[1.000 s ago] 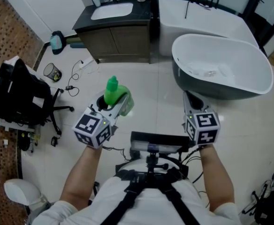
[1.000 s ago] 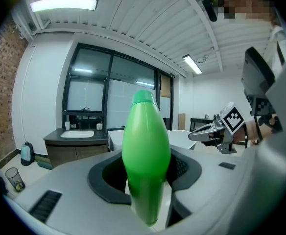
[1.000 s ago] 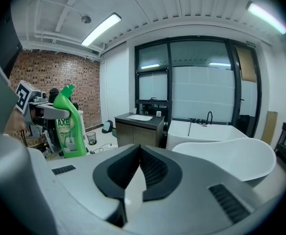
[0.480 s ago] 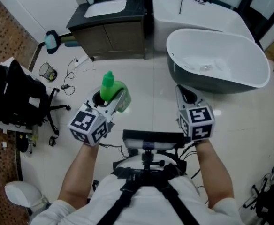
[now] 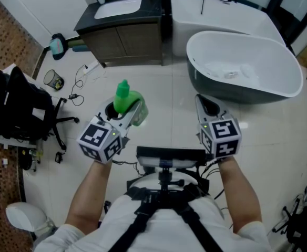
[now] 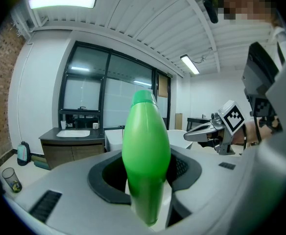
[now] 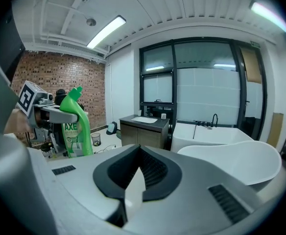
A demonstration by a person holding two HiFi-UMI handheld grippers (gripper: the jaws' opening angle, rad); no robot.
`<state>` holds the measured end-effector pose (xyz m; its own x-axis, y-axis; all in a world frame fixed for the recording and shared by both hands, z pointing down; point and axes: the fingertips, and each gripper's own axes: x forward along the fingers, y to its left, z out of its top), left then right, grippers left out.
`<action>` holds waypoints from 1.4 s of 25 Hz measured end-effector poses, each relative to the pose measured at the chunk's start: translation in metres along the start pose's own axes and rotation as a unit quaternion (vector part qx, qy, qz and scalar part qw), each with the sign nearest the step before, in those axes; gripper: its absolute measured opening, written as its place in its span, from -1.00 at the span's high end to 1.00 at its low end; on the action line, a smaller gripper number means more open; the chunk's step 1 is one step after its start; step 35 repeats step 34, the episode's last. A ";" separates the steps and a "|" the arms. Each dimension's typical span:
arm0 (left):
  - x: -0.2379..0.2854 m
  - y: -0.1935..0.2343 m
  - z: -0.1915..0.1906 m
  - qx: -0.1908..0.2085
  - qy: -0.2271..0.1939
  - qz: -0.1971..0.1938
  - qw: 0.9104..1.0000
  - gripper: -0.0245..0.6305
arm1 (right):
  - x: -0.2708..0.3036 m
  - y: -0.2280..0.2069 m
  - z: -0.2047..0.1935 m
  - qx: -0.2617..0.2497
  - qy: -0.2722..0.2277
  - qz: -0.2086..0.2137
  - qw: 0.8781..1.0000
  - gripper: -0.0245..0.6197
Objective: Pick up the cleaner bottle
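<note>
A bright green cleaner bottle (image 5: 126, 102) with a green cap is held off the floor in my left gripper (image 5: 125, 115), whose jaws are shut on its body. In the left gripper view the bottle (image 6: 145, 155) stands upright between the two pads and fills the middle of the picture. In the right gripper view the same bottle (image 7: 76, 124) shows at the left with its printed label, clamped in the left gripper. My right gripper (image 5: 205, 106) hangs to the right of it, shut, with nothing between its jaws (image 7: 133, 190).
A white oval bathtub (image 5: 279, 85) stands ahead on the right, a dark vanity with a white sink (image 5: 118, 10) ahead. A black office chair (image 5: 18, 109), a small wire bin (image 5: 54, 80) and loose cables (image 5: 82, 88) lie on the left floor.
The view shifted slightly between the earliest frame and half a second ago. Both grippers and the bottle keep their places since then.
</note>
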<state>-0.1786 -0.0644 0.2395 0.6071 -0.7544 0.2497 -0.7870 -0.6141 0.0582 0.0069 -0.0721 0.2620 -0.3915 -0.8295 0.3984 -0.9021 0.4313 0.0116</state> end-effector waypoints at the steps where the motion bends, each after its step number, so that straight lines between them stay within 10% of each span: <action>1: 0.000 -0.001 0.000 0.000 0.000 -0.001 1.000 0.41 | -0.001 0.000 0.001 0.001 -0.003 -0.001 1.000 0.90; 35: 0.005 -0.003 -0.001 0.002 0.007 -0.008 1.000 0.41 | 0.011 0.005 -0.012 -0.044 0.023 0.026 0.998 0.91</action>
